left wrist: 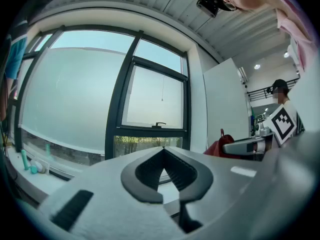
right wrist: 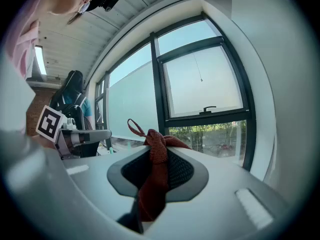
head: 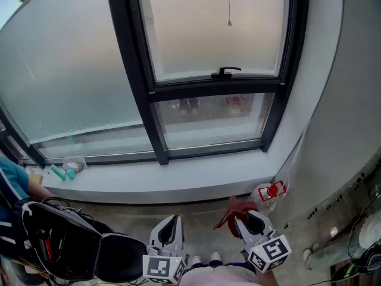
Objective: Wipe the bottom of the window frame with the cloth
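Observation:
A dark red cloth (right wrist: 156,174) hangs pinched in my right gripper (right wrist: 159,151), whose jaws are shut on it; in the head view the cloth (head: 236,210) bunches over that gripper (head: 240,216) below the sill. My left gripper (head: 172,220) is held low beside it, jaws shut on nothing (left wrist: 162,156). The black window frame's bottom rail (head: 208,149) runs above the pale sill (head: 178,180), well ahead of both grippers. From the left gripper view the cloth (left wrist: 218,145) and the right gripper show at the right.
A teal object (head: 58,173) and a small white item (head: 72,167) lie on the sill's left end. A black chair (head: 65,243) with a person's blue sleeve (head: 11,180) is at the left. A clear bottle with a red label (head: 269,192) sits near the right wall. A window handle (head: 225,72) is above.

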Motion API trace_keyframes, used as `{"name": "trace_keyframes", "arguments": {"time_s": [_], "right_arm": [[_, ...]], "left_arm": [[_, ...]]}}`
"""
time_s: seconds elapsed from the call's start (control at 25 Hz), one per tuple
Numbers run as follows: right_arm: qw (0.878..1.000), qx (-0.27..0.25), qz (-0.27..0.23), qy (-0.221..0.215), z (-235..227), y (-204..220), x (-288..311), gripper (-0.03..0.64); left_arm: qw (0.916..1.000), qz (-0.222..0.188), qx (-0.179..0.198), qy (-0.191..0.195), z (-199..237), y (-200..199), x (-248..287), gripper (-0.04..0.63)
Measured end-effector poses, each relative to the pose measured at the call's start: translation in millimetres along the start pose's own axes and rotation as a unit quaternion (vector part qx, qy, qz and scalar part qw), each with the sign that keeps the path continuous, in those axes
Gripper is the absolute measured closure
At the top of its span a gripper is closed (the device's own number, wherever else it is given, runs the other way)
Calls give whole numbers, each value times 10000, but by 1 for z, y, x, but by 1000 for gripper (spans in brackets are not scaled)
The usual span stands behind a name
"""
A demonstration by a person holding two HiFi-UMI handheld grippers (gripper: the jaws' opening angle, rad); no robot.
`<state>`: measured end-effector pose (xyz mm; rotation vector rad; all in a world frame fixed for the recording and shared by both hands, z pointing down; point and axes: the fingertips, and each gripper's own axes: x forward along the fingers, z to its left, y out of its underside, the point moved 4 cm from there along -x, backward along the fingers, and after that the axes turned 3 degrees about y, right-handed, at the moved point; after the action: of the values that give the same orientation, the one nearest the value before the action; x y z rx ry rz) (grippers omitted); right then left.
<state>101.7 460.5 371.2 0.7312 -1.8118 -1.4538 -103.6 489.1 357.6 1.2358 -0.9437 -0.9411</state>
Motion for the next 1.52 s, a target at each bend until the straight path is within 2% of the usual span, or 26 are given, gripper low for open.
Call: {"name": "trace_keyframes", "arguments": {"time_s": [0.76, 0.92, 1.16, 1.32, 1.4, 1.52], "right_arm": [[9999, 70, -112, -77, -18, -1, 6, 540], [9995, 220, -230, -92, -29, -1, 4, 538], [9997, 202, -152, -68, -51, 6, 10, 538], [9996, 235, -88, -156, -60, 10, 30, 538], [9994, 260, -62, -232, -61, 12, 46, 538], [9991, 244, 9, -335, -59, 12, 78, 538]], "left_arm": [[9999, -13, 123, 107, -10, -3, 24, 603], [9997, 23, 156, 160, -16, 2, 35, 603], [9997, 122, 191, 122, -19, 15, 48, 601], [9999, 38, 98, -46, -8, 19, 55, 598], [9998, -117, 36, -179, 7, 14, 63, 598], [9994, -141, -26, -306, 35, 14, 78, 598]]}}
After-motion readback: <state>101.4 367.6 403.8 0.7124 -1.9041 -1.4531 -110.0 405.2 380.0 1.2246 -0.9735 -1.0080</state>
